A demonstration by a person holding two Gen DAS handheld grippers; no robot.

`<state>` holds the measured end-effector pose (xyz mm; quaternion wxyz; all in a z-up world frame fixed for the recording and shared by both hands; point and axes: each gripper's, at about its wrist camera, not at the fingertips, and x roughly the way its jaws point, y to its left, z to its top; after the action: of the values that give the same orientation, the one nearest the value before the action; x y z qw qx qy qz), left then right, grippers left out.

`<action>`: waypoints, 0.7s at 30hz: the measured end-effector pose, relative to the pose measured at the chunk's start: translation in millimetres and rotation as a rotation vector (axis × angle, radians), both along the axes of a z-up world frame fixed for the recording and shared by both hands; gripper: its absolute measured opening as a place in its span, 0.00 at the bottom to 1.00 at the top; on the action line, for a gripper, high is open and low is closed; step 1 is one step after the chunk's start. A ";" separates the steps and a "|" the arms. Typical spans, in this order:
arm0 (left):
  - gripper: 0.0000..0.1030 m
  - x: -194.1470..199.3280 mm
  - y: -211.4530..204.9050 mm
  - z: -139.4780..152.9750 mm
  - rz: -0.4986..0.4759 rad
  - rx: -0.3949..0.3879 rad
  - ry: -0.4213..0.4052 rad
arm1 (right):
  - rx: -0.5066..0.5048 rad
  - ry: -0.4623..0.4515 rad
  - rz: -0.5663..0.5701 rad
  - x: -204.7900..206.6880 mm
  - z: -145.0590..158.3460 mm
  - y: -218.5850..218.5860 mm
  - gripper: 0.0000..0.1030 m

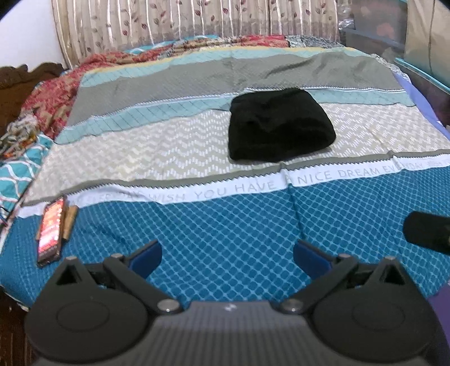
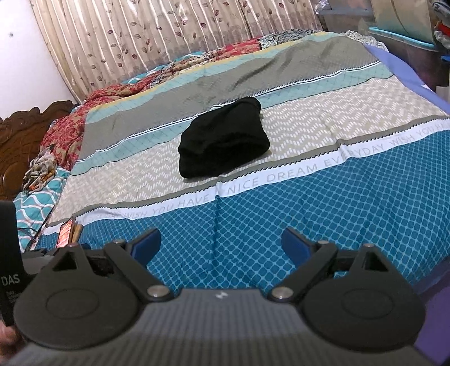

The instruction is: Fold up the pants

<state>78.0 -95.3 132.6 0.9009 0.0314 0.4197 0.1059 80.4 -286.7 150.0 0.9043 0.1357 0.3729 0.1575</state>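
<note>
Black pants point(image 1: 279, 125) point(image 2: 223, 140) lie folded into a compact bundle on the beige zigzag band of the bedspread point(image 1: 140, 157), mid-bed. My left gripper point(image 1: 227, 256) hovers open over the blue diamond band near the bed's front edge, well short of the pants, nothing between its blue pads point(image 1: 147, 256). My right gripper point(image 2: 220, 246) is likewise open and empty over the same blue band point(image 2: 309, 202), the pants ahead and slightly left. In the left wrist view, a black part of the other gripper point(image 1: 426, 232) shows at the right edge.
A phone with a lit screen point(image 1: 50, 231) point(image 2: 65, 233) lies at the bed's front left beside a small brown object point(image 1: 69, 222). Crumpled red patterned bedding point(image 1: 53, 98) piles along the left. A wooden headboard point(image 2: 19, 138) stands at left, curtains point(image 1: 182, 19) behind, storage boxes point(image 2: 405, 39) at right.
</note>
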 end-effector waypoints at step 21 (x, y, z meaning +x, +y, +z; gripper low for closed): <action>1.00 -7.9 10.4 11.4 0.033 0.016 -0.090 | -0.015 -0.098 0.014 -9.6 8.0 6.4 1.00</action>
<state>70.2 -84.9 144.1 0.9167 0.0270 0.3783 0.1256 70.8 -280.3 158.0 0.9213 0.1184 0.3304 0.1674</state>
